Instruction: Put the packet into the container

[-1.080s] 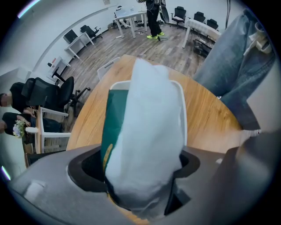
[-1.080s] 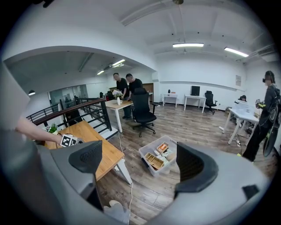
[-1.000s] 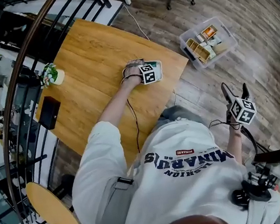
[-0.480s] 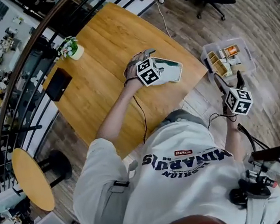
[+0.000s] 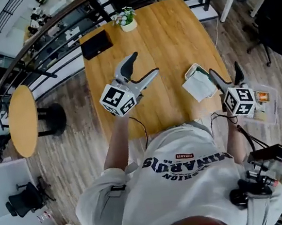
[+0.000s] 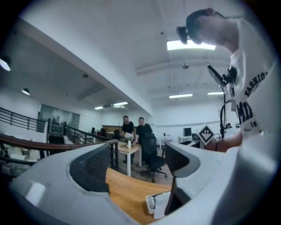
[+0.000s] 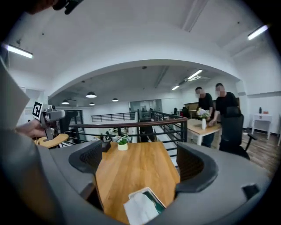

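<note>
The packet (image 5: pixel 198 84), white with a green side, lies flat on the wooden table (image 5: pixel 162 44) near its right front edge. It also shows low in the left gripper view as the packet (image 6: pixel 157 205) and in the right gripper view as the packet (image 7: pixel 141 206). My left gripper (image 5: pixel 142 66) is held high above the table's front, open and empty, left of the packet. My right gripper (image 5: pixel 224 71) is open just right of the packet, with nothing between its jaws. The clear container (image 5: pixel 265 102) stands on the floor, half hidden behind the right gripper's marker cube.
A small potted plant (image 5: pixel 127 20) and a flat black object (image 5: pixel 96 44) sit at the table's far end. A black railing (image 5: pixel 44 55) runs behind it, with a round wooden stool (image 5: pixel 22 121) to the left. Two people (image 7: pixel 210 107) stand at another table.
The left gripper has lifted off the table and away from the packet, which now lies near the table's right edge. The right gripper has swung up beside the packet. The head view has turned.
</note>
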A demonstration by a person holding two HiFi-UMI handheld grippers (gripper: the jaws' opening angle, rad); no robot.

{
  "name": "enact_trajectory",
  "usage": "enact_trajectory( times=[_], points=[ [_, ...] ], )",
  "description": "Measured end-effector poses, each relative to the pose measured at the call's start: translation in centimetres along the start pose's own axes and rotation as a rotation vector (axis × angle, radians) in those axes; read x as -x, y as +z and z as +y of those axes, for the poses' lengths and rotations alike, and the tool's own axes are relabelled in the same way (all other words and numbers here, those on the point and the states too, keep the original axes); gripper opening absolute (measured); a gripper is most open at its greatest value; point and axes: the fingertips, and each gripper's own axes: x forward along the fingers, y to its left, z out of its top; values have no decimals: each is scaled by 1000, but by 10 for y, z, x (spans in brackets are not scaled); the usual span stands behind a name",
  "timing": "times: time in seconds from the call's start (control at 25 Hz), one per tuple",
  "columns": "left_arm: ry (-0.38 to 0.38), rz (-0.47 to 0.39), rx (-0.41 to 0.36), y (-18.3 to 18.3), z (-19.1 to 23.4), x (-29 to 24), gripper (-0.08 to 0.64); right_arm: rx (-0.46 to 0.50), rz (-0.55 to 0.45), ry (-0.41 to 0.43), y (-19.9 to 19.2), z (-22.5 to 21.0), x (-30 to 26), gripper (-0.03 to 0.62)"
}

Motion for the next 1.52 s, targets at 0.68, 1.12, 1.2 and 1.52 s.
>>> enact_trajectory(
  times=[0.68, 1.12, 1.2, 1.52],
  points=[
    [662, -116, -206, 21, 77, 237, 394, 175, -161, 348, 72, 158, -80, 537],
    [637, -69, -129, 0, 81, 225, 236, 203, -157, 359, 73, 161, -82, 535],
    [625, -65, -90, -1, 77, 222, -2, 262, -166, 403, 74, 168, -72, 3],
    [603, -21, -112, -9, 75, 202, -2, 300, -163, 463, 67, 182, -69, 3]
  ],
)
